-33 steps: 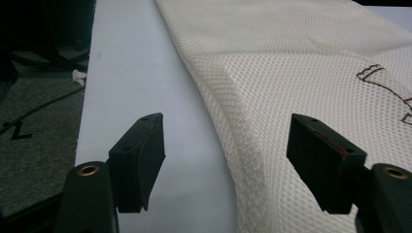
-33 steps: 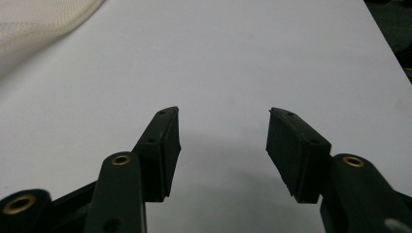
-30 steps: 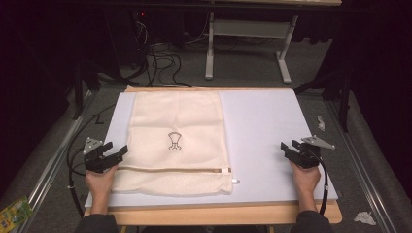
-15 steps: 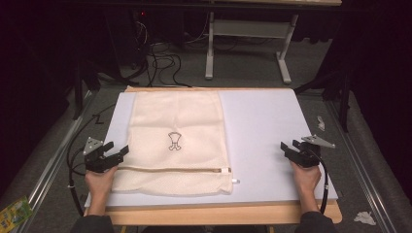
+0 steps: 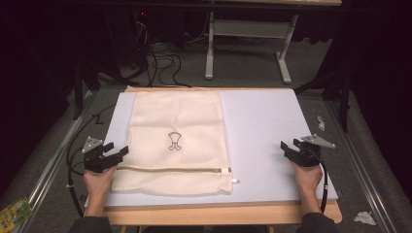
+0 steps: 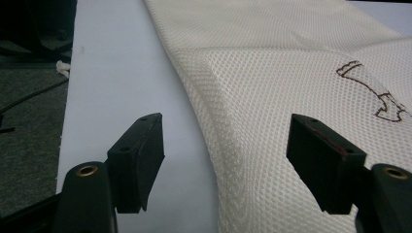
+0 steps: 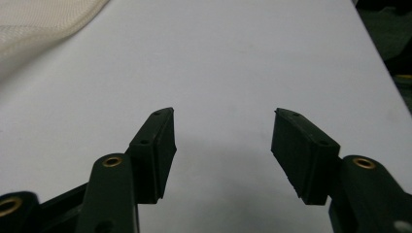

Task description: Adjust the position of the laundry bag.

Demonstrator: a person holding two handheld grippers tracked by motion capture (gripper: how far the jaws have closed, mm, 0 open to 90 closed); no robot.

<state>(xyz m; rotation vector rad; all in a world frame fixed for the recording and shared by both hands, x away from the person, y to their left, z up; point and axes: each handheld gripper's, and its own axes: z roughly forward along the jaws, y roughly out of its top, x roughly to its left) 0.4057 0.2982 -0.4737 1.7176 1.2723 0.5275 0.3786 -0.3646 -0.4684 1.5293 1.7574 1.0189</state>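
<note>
Left claw [image 6: 226, 160] astride mesh bag [image 6: 301, 97] edge

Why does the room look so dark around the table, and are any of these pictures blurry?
High view: light falls mainly on the white table; the floor and surroundings sink into near black. Left gripper view: the mesh bag is sharp up close, softer farther off. Right gripper view: the jaws cast a soft shadow on the table; the far edge is hazy.

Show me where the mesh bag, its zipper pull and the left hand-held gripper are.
mesh bag [image 5: 165, 121], high view, on its upper fabric panel.
zipper pull [image 5: 235, 181], high view, on the white tab at the zipper's right end.
left hand-held gripper [image 5: 121, 151], high view, between its jaw tips.
</note>
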